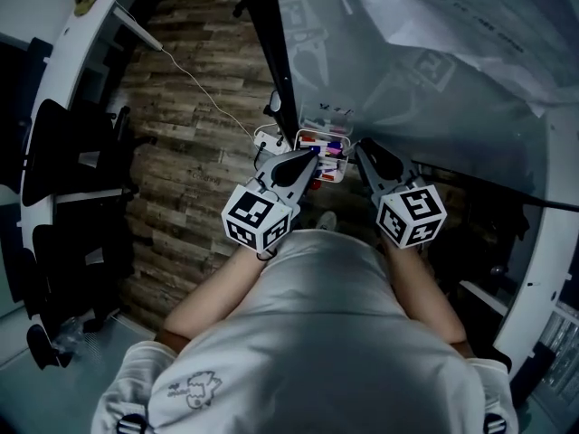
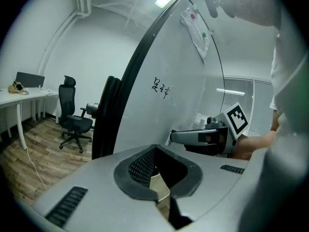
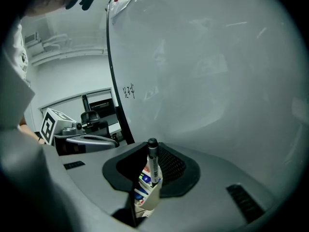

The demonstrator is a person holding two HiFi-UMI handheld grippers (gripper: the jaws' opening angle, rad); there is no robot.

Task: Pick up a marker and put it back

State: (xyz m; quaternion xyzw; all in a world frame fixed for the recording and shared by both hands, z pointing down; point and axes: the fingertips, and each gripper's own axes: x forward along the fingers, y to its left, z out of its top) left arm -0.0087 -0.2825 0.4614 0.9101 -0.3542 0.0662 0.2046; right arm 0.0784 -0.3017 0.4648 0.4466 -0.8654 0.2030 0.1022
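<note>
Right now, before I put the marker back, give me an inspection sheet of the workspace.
Surface: large white whiteboard, with a small dark scribble.
Job's things: black marker upright in the right hand-held gripper; white box of coloured markers below it.
Clutter: nothing seen.
Grippers: right hand-held gripper shut on the black marker; left hand-held gripper shut, empty.
Cables: thin white cable across the brown wooden floor.
Surroundings: black office chair, white desk.

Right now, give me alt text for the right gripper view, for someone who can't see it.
The right tongs grip a marker upright, black cap on top, with other coloured markers showing below it. A whiteboard fills the background, and the left tongs show at the left.
</note>
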